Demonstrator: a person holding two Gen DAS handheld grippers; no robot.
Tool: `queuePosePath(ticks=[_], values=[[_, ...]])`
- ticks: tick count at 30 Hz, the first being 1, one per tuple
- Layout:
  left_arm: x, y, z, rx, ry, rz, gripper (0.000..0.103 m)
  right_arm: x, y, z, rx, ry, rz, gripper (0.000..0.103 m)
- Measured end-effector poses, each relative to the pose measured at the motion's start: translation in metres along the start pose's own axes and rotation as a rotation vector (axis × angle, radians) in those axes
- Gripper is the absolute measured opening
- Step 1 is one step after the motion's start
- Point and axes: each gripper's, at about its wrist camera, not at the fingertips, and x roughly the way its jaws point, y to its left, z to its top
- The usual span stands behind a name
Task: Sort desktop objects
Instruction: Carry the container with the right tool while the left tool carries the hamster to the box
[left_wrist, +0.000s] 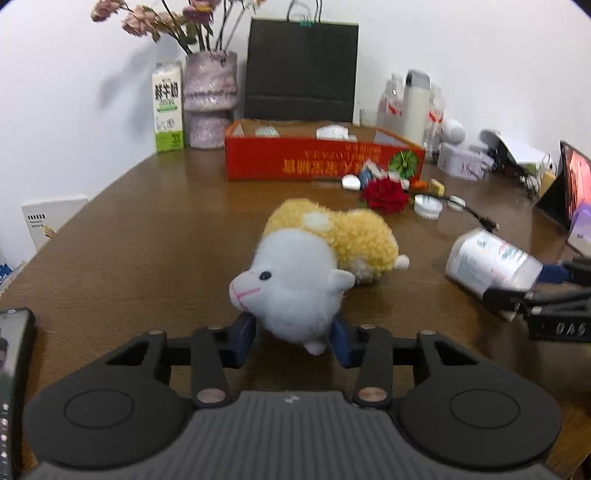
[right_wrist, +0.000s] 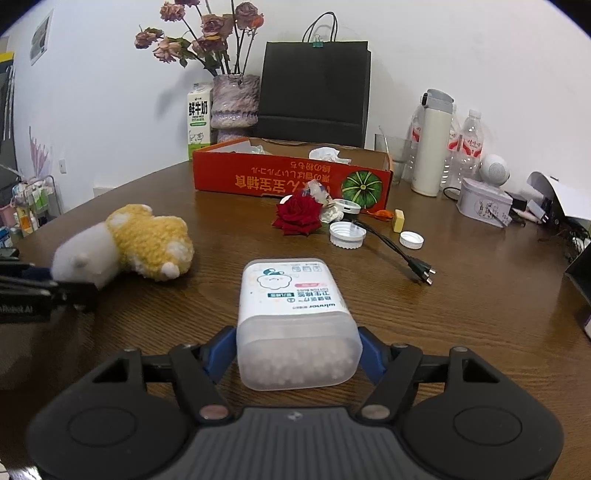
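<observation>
Gripping from both sides, the left gripper (left_wrist: 293, 338) had its blue pads closed against the white head of a fluffy yellow-and-white plush hamster (left_wrist: 317, 254), which lay on the brown wooden table (left_wrist: 147, 229) in front of the red cardboard box (left_wrist: 321, 158). The right gripper (right_wrist: 297, 349) was likewise closed around a translucent plastic box of cotton swabs (right_wrist: 295, 321), also in front of the red box. Judging by the open box beyond, both items likely belonged inside; lifting each clear of the table before carrying, and clearing the red rose (right_wrist: 297, 216) and white caps lying before the box, would serve best.
</observation>
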Motion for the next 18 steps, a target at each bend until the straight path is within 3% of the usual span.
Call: queuePosePath(ticks=[6, 9, 12, 14, 16, 18], values=[[-0.018, -0.005, 0.057, -0.013, -0.152, -0.025, 0.04, 0.0, 0.0, 0.002, 0.014, -0.008, 0.011, 0.066], [0.0, -0.024, 0.087, 0.077, -0.235, -0.039, 0.044, 0.001, 0.0, 0.004, 0.012, -0.009, 0.011, 0.066], [0.048, -0.047, 0.106, 0.241, -0.211, -0.068, 0.047, 0.0, -0.003, 0.004, 0.02, -0.003, 0.009, 0.066], [0.076, -0.054, 0.11, 0.283, -0.217, -0.019, 0.048, -0.001, -0.004, 0.004, 0.025, -0.004, 0.004, 0.066], [0.092, -0.05, 0.109, 0.262, -0.184, 0.002, 0.05, -0.001, -0.007, 0.004, 0.034, -0.003, -0.001, 0.066], [0.085, -0.033, 0.108, 0.172, -0.153, -0.02, 0.056, -0.001, -0.009, 0.005, 0.039, -0.003, -0.004, 0.066]])
